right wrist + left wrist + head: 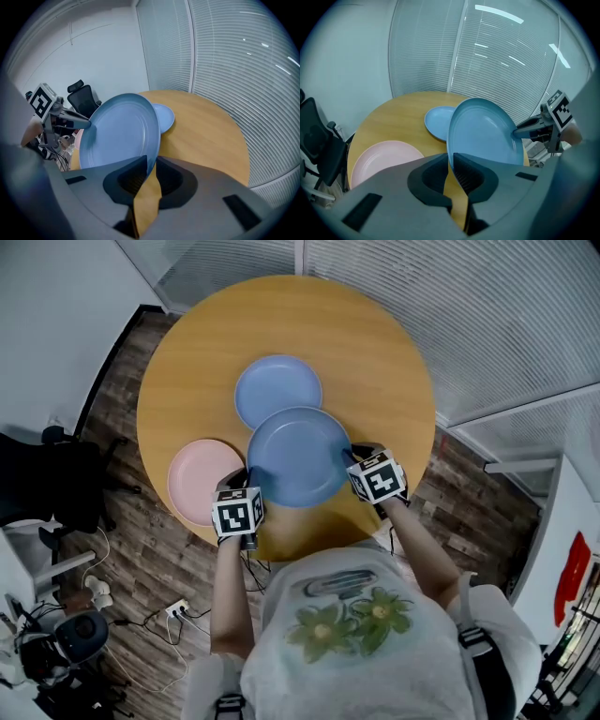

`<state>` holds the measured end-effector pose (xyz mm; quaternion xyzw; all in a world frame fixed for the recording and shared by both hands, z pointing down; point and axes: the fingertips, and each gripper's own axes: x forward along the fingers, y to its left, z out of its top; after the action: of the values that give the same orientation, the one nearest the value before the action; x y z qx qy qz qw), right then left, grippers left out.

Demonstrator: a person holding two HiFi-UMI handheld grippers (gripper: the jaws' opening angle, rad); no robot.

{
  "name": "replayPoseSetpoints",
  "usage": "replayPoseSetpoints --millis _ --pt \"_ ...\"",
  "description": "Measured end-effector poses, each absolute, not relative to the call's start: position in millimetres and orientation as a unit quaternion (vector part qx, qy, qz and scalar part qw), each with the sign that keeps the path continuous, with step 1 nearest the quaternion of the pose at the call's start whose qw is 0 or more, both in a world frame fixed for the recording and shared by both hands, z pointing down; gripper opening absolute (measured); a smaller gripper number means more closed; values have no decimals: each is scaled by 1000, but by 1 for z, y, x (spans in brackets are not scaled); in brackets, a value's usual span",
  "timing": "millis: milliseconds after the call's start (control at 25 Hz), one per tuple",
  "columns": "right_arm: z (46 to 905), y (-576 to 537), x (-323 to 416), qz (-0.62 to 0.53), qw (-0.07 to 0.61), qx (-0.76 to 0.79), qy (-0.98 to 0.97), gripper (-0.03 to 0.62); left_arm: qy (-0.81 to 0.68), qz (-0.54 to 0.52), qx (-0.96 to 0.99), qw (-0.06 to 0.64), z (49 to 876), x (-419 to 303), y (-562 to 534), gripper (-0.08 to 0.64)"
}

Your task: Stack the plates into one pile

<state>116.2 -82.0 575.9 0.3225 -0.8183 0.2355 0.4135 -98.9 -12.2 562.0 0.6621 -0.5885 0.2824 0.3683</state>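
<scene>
A large blue plate (298, 456) hangs above the round wooden table (375, 352), held by both grippers on opposite rims. My left gripper (246, 482) is shut on its left rim (451, 161); my right gripper (354, 461) is shut on its right rim (152, 165). A smaller light blue plate (277, 388) lies flat on the table just beyond, partly covered by the held plate. A pink plate (202, 476) rests on the table at the front left, beside the left gripper. In the left gripper view the light blue plate (438, 122) and the pink plate (379, 159) both show.
The table edge (281, 554) runs close to the person's body. A black office chair (47, 479) stands on the wood floor at the left. Cables and a power strip (173, 610) lie on the floor. Blinds (450, 306) cover the glass wall behind the table.
</scene>
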Motion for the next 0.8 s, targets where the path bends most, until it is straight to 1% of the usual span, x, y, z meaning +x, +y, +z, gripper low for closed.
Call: replayPoseSetpoints --millis 440,800 --pt "554 -157 82 215 389 327 -834 83 -599 281 677 324 536 -133 -89 52" --pt "553 -206 61 196 394 320 -839 83 -604 285 672 319 539 -152 -133 52"
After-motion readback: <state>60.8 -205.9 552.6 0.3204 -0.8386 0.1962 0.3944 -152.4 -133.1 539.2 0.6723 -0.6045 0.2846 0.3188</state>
